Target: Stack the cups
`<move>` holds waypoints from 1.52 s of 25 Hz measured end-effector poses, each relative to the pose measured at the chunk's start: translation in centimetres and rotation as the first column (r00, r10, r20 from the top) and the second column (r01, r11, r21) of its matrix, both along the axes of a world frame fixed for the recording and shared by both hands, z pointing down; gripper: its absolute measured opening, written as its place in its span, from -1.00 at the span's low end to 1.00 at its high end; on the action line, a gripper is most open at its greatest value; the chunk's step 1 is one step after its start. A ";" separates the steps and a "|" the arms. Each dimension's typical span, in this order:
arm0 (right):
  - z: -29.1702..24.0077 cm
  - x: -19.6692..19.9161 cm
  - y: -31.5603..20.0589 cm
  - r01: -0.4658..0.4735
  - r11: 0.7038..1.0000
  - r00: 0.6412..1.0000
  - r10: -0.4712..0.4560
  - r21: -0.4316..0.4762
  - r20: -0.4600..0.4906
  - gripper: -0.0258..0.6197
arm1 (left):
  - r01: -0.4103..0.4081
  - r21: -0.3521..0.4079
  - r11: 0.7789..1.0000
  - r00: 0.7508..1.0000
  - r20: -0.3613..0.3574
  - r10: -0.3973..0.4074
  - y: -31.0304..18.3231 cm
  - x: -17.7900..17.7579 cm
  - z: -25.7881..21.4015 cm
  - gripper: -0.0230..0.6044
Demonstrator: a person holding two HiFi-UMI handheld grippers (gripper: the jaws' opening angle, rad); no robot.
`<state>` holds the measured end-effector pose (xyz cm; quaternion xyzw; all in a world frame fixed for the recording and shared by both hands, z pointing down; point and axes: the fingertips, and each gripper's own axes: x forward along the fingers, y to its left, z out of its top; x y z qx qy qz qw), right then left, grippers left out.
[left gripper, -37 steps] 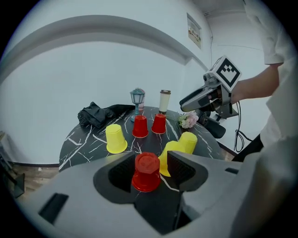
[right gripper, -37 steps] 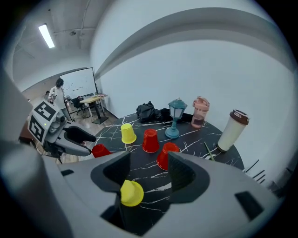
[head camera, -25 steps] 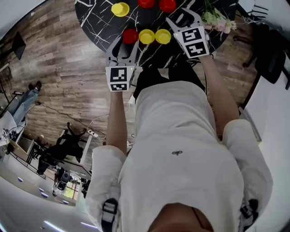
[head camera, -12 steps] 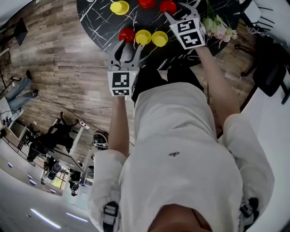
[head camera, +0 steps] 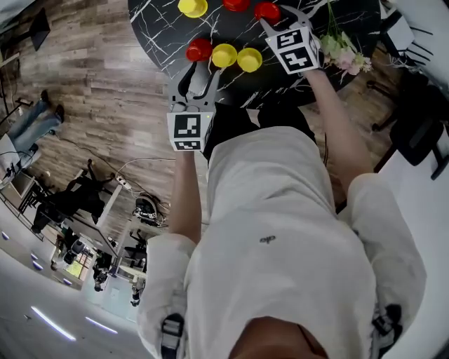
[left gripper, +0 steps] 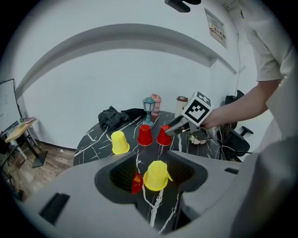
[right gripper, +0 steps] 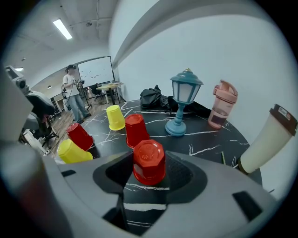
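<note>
Both grippers have crept up the frame toward the cups since a second ago, the right one more so. At the top of the head view the right gripper [head camera: 280,15] has its jaws apart, though they have just been closing. The upper red cup [right gripper: 149,162], at the right end of the top row, stands upside down between the tips. The pads lie close at its sides with no squeeze showing, and it rests on the black marbled table [head camera: 168,31]. Lower and left of centre, the left gripper [head camera: 195,74] has its jaws wide apart and holds nothing. Its own view frames the middle yellow cup [left gripper: 156,175] of the lower row in the gap, with the lower red cup [left gripper: 136,182] half hidden behind the left jaw. In the head view both stand just above the tips, untouched. All six cups sit upside down and separate.
</note>
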<state>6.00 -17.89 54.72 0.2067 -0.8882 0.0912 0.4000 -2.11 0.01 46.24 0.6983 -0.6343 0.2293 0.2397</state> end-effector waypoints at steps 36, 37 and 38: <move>-9.0 0.1 7.2 -0.249 0.964 0.969 0.246 0.092 0.034 -0.25 | -0.323 0.094 0.942 0.944 -0.040 0.327 -1.4 -6.0 -1.1 -0.37; -9.2 0.1 7.5 -0.257 0.962 0.966 0.255 0.093 0.033 -0.25 | -0.337 0.097 0.936 0.939 -0.040 0.342 -1.5 -6.0 -1.1 -0.37; -9.4 0.2 7.8 -0.264 0.960 0.964 0.262 0.094 0.033 -0.25 | -0.351 0.101 0.931 0.934 -0.040 0.356 -1.6 -6.0 -1.2 -0.38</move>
